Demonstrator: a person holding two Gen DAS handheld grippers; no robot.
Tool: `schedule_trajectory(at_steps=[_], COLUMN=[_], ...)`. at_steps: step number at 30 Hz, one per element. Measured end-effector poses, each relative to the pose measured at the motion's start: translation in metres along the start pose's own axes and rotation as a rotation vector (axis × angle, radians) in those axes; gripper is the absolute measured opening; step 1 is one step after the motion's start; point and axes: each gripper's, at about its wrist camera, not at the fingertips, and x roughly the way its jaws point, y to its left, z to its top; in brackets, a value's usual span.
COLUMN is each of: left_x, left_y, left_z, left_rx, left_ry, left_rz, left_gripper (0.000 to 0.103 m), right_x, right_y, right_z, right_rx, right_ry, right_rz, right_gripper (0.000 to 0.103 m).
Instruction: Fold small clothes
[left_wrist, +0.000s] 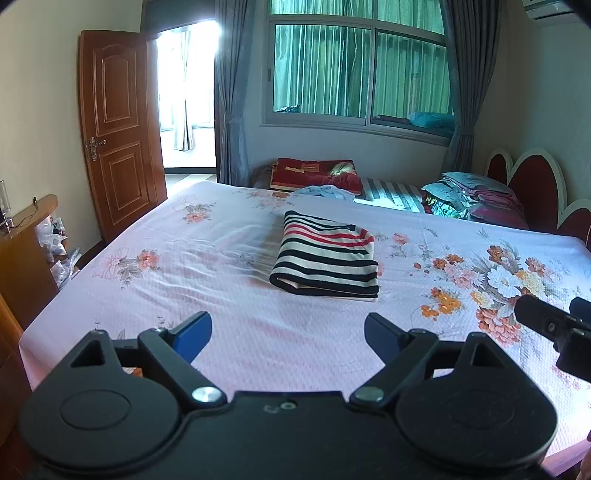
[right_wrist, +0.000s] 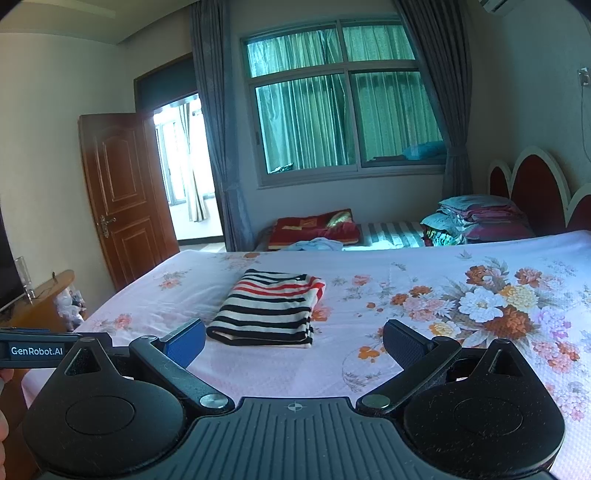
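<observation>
A striped garment (left_wrist: 327, 256), white with black and red bands, lies folded into a neat rectangle on the pink floral bedsheet (left_wrist: 207, 258); the right wrist view shows the same striped garment (right_wrist: 271, 308). My left gripper (left_wrist: 288, 338) is held open above the sheet, short of the garment, with nothing between its fingers. My right gripper (right_wrist: 293, 345) is also open and empty, just in front of the garment's near edge. Part of the right gripper pokes in at the right edge of the left wrist view, and part of the left gripper shows at the left edge of the right wrist view.
A wooden door (left_wrist: 118, 140) stands open at the left. A wooden cabinet (left_wrist: 26, 254) sits by the bed's left side. A red blanket (left_wrist: 314, 173) and stacked pillows (left_wrist: 476, 199) lie beyond the bed, under the window (left_wrist: 362, 74). The headboard (left_wrist: 532, 184) is at the right.
</observation>
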Motion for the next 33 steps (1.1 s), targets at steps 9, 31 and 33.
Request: schedule_trajectory(at_steps=[9, 31, 33], left_x=[0.001, 0.009, 0.010], left_y=[-0.001, 0.000, -0.001], left_z=[0.000, 0.001, 0.001], left_rx=[0.006, 0.001, 0.001], left_ry=[0.001, 0.012, 0.012], left_rz=[-0.001, -0.007, -0.008], left_gripper=[0.089, 0.089, 0.089], right_x=[0.000, 0.009, 0.010], right_y=[0.002, 0.004, 0.005], right_z=[-0.001, 0.000, 0.001], right_rx=[0.000, 0.000, -0.003], right_ry=[0.004, 0.018, 0.018], right_rz=[-0.002, 0.002, 0.003], right_gripper=[0.101, 0.101, 0.101])
